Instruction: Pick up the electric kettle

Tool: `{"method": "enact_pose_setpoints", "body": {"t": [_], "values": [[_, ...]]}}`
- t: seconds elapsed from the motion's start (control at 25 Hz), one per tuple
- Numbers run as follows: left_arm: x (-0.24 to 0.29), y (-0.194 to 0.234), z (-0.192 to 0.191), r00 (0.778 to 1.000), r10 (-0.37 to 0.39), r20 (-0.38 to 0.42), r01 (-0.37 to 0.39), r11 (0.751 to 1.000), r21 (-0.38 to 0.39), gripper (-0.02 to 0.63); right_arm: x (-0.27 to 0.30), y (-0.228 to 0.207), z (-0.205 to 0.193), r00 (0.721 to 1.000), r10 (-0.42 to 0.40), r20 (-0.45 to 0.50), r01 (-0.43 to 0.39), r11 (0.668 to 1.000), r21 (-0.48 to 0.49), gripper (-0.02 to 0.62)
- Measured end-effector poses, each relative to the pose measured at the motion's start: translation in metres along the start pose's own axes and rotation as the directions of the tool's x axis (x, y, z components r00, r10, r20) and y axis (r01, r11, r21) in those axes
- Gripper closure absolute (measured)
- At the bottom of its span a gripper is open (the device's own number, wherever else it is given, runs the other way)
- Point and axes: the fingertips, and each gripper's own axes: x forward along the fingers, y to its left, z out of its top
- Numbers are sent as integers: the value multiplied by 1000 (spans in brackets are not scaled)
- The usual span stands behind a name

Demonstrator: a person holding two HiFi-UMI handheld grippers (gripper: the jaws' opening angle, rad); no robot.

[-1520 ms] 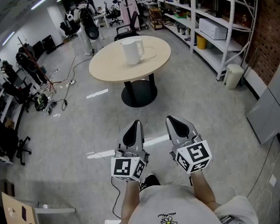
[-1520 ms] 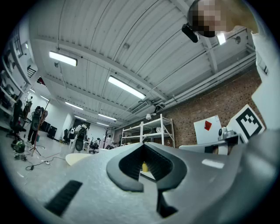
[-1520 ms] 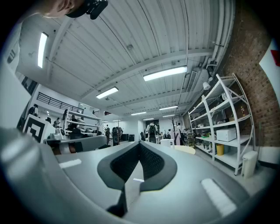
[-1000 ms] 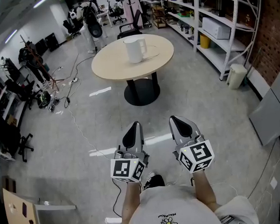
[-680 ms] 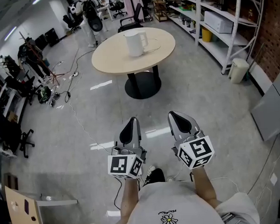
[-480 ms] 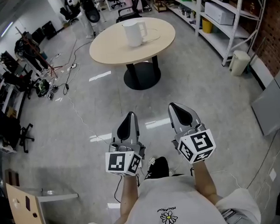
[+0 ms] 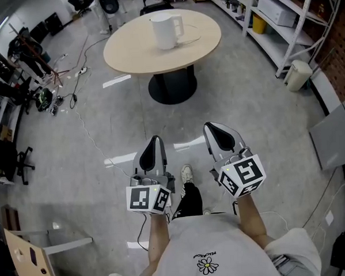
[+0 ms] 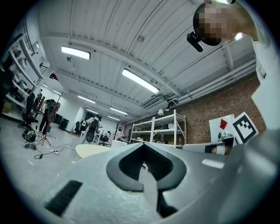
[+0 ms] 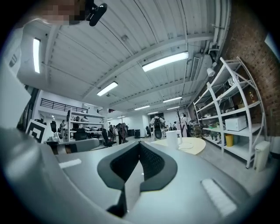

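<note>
We held our left tongs (image 7: 152,148) and right tongs (image 7: 217,135) shut and empty. The kettle (image 7: 165,30) stood on the round table (image 7: 128,59), well apart at twelve o'clock. Its handle faced three o'clock, which we judged favoured the right tongs.

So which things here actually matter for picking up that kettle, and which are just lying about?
Part of the job:
- white electric kettle
- round table it stands on
- left gripper and right gripper, both with jaws shut and empty

Just lying about:
- shelving rack
- white bin
- office chair
</note>
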Motion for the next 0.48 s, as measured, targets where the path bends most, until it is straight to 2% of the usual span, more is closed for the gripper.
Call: {"method": "enact_pose_setpoints", "body": {"t": [0.16,0.24,0.48], "values": [[67,44,0,999,-17,32,18,1000,-13,606,72,-33,7,1000,21,14,-21,999,44,591],[101,73,8,999,-20,46,21,1000,-23,606,113,-51,16,1000,-1,17,0,998,58,591],[188,165,40,995,-31,91,35,998,-45,606,221,-83,47,997,-75,21,75,997,6,591]]}}
